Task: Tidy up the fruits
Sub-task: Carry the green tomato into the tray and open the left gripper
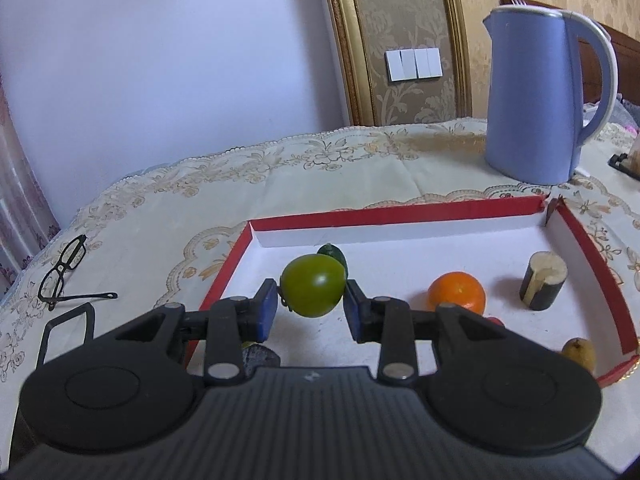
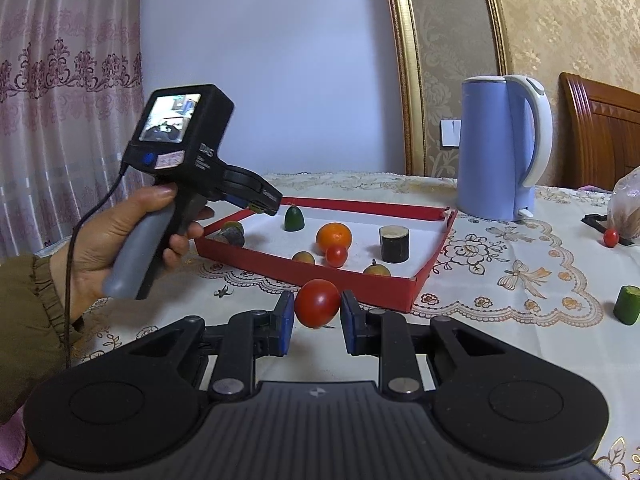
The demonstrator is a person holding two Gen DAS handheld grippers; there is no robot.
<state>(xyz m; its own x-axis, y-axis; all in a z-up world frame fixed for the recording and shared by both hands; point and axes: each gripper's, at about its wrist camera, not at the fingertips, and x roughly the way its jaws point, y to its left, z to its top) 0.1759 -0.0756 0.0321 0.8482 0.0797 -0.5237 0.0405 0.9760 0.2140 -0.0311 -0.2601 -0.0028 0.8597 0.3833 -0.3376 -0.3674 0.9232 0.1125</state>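
My left gripper (image 1: pixel 311 307) is shut on a green tomato (image 1: pixel 313 290) and holds it over the left part of the red-rimmed box (image 1: pixel 400 211). In the box lie an orange (image 1: pixel 457 293), a dark cut cylinder (image 1: pixel 543 281), a small dark green fruit (image 1: pixel 333 255) and a yellow fruit (image 1: pixel 580 353). My right gripper (image 2: pixel 317 316) is shut on a red tomato (image 2: pixel 318 302) just in front of the box's near wall (image 2: pixel 360 286). The left gripper (image 2: pixel 264 202) also shows in the right wrist view, over the box's left corner.
A blue kettle (image 1: pixel 540 92) stands behind the box. Black glasses (image 1: pixel 66 270) lie on the tablecloth at left. Right of the box are a small red tomato (image 2: pixel 611 237), a green cut piece (image 2: pixel 628 305) and a plastic bag (image 2: pixel 628 204).
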